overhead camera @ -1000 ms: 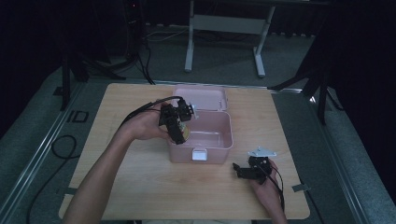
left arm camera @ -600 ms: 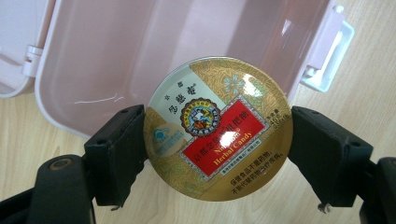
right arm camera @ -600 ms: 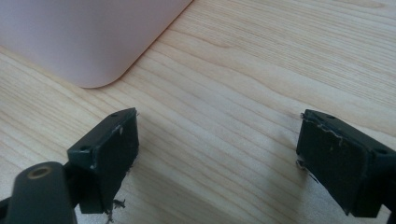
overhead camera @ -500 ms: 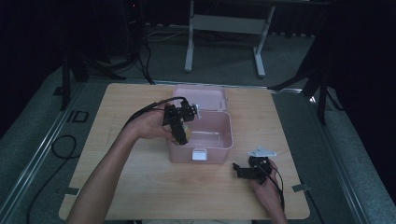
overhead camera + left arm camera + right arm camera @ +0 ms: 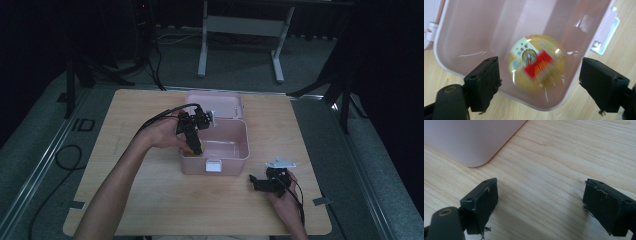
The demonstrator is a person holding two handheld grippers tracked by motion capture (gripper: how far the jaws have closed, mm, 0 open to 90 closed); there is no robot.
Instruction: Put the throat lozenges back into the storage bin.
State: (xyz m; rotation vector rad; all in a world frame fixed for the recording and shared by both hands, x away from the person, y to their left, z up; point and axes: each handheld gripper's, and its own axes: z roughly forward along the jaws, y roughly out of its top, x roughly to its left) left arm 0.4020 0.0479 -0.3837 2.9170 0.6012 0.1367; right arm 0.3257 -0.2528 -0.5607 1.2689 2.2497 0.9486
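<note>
Left claw (image 5: 539,82) poised over the pink box (image 5: 469,37), jaws just spread wide to drop the golden ball (image 5: 536,65) inside. Right claw (image 5: 540,205) open too, resting on the surface (image 5: 564,152), out of the way.

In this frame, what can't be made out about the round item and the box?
- Round golden item: label print motion-blurred in the left gripper view; unreadable.
- Same item, high view: mostly hidden behind the left tool.
- Pink box: cut off by the top edge in the left gripper view.
- Pink box, right gripper view: one corner, rest out of frame.
</note>
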